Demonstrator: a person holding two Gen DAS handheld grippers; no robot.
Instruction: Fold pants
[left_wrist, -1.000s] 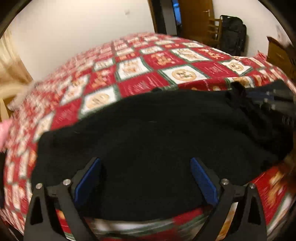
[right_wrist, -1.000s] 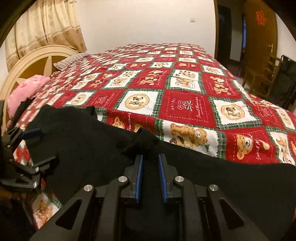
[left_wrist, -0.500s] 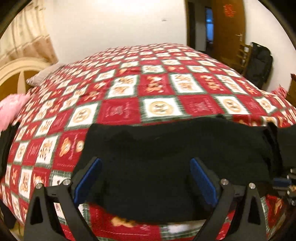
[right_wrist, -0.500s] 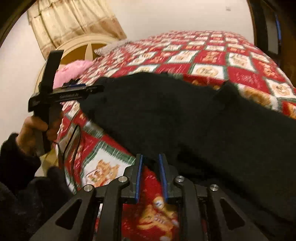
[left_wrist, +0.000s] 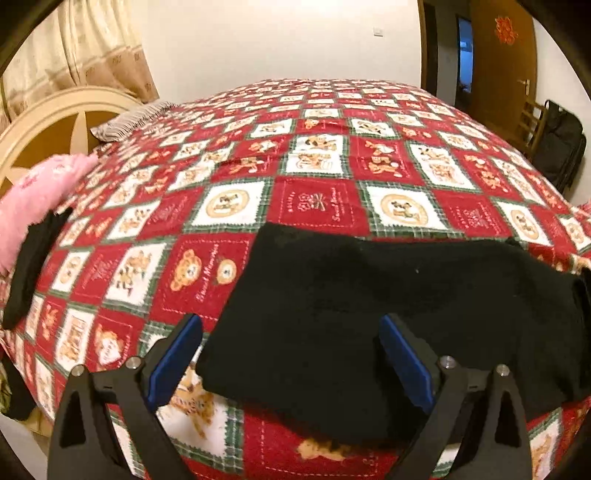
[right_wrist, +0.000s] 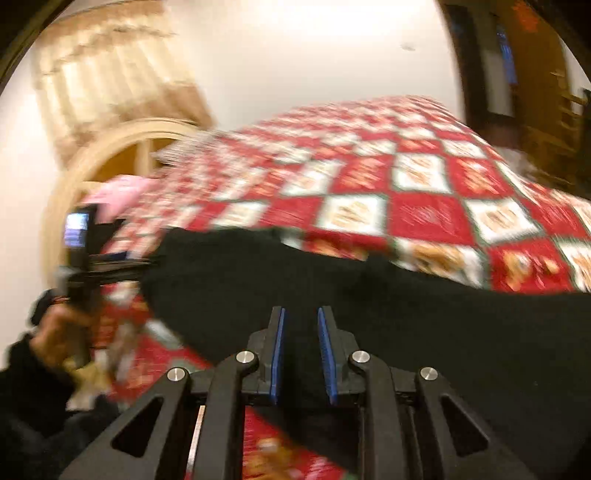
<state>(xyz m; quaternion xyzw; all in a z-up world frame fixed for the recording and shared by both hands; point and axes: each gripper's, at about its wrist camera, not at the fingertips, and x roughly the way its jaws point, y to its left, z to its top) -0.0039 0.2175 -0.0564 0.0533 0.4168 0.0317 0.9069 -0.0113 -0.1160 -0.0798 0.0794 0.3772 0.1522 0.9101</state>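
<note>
Where quilted bedspread (left_wrist: 314, 199) shows, matte black pants (left_wrist: 369, 306) lie flat.

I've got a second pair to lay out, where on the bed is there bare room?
The bedspread lies bare from the black pants' far edge to its wall side. A smaller patch shows between the pants and the pink pillow. The near edge is crowded: pants, both grippers.

Each black plastic two-finger gripper (left_wrist: 290, 360) (right_wrist: 301, 352) had blue pads and silver screws. A bare-skinned hand (right_wrist: 62, 332) wore a black sleeve.
</note>
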